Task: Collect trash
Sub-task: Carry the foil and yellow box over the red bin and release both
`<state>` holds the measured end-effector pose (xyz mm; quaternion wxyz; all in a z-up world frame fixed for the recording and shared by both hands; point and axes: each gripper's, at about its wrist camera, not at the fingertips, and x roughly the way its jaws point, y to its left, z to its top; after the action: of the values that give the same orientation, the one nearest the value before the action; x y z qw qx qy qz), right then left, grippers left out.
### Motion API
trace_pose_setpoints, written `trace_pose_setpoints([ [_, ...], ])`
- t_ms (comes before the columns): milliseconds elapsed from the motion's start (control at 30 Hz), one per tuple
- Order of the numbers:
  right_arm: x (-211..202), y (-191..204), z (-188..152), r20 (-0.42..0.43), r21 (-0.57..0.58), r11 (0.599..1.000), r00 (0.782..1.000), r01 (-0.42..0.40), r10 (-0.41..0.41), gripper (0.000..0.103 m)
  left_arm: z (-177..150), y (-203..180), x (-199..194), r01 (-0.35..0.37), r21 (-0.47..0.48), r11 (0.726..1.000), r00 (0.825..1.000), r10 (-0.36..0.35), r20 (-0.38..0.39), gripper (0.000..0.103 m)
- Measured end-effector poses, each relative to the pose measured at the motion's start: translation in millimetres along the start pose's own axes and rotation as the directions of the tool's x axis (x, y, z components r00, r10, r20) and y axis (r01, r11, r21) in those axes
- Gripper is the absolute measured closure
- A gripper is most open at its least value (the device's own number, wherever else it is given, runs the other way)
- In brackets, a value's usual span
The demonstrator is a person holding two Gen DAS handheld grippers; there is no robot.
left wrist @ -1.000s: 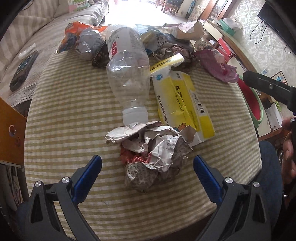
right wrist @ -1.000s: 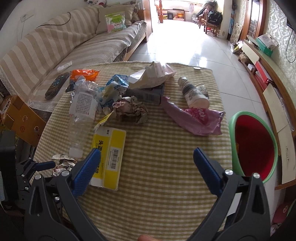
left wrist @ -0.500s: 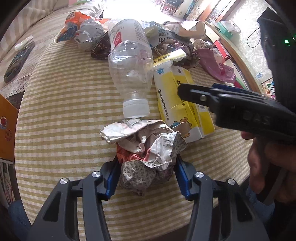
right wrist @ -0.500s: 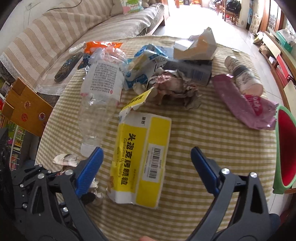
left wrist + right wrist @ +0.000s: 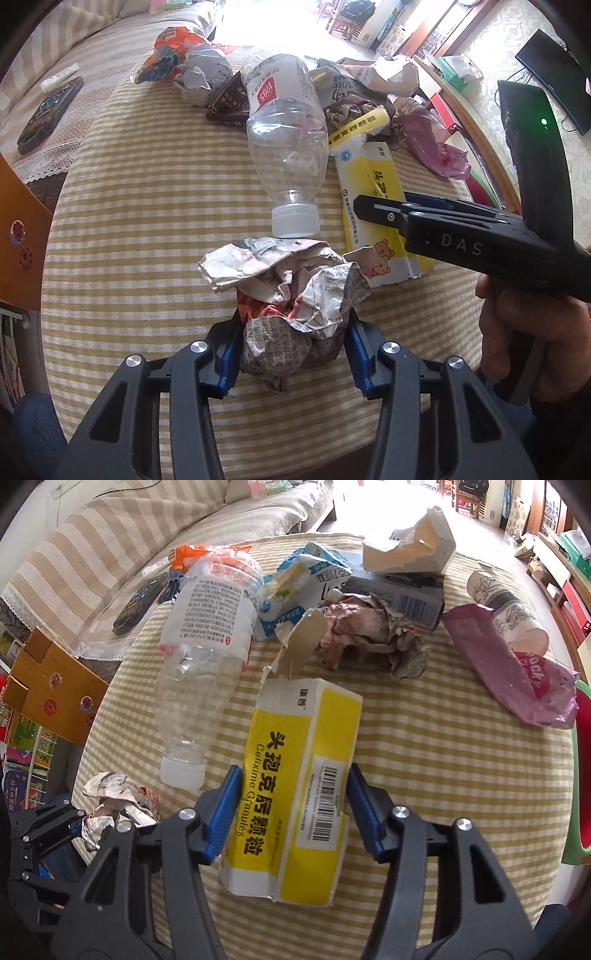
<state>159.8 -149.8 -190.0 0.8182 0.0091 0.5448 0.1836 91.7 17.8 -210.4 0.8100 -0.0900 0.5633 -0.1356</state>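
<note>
Left gripper [image 5: 291, 347] squeezes paper ball [image 5: 295, 317], near edge of table [image 5: 140, 206]. Right gripper [image 5: 293, 805] just closing, pads touching yellow box [image 5: 295, 775].

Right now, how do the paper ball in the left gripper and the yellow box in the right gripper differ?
The paper ball is crumpled grey newsprint; the yellow box is flat-sided printed card with a torn end. The left gripper is clamped on the ball; the right gripper has just been closing around the box. Both lie on the striped cloth.
</note>
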Motion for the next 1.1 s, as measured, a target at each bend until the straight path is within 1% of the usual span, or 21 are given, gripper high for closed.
trace_pose_setpoints([
  [167,-22.4,-1.5,-2.6,0.043,0.003,1.000,0.999,-0.006,0.006,0.049,0.8,-5.5,-13.2,-0.013,0.005,1.000,0.999,0.013,0.033,0.058],
  [300,-50.4,-1.7,-2.9,0.104,0.000,1.000,0.995,-0.010,0.010,0.049,0.2,-10.0,-31.0,-0.025,0.002,1.000,0.997,0.025,0.078,0.058],
  [467,-93.8,-6.9,-3.3,0.197,0.006,1.000,0.980,-0.004,0.003,0.049,6.0,-21.2,-58.4,-0.047,0.018,0.999,0.988,0.044,0.150,0.058],
  [600,-125.9,-20.0,-4.2,0.264,0.040,0.999,0.964,-0.008,-0.003,0.049,23.3,-43.7,-74.3,-0.058,0.051,0.997,0.978,0.046,0.204,0.058],
  [767,-164.6,-54.6,-5.9,0.345,0.109,0.994,0.937,0.011,-0.048,0.049,51.6,-82.0,-82.6,-0.046,0.107,0.993,0.967,0.018,0.252,0.058],
  [900,-191.8,-94.1,-7.5,0.389,0.187,0.981,0.913,0.049,-0.120,0.049,74.8,-118.4,-83.1,-0.020,0.172,0.985,0.963,-0.028,0.269,0.058],
  [1100,-227.5,-161.8,-21.6,0.415,0.314,0.943,0.878,0.107,-0.238,0.049,105.2,-188.0,-76.1,0.032,0.295,0.955,0.956,-0.115,0.270,0.058],
])
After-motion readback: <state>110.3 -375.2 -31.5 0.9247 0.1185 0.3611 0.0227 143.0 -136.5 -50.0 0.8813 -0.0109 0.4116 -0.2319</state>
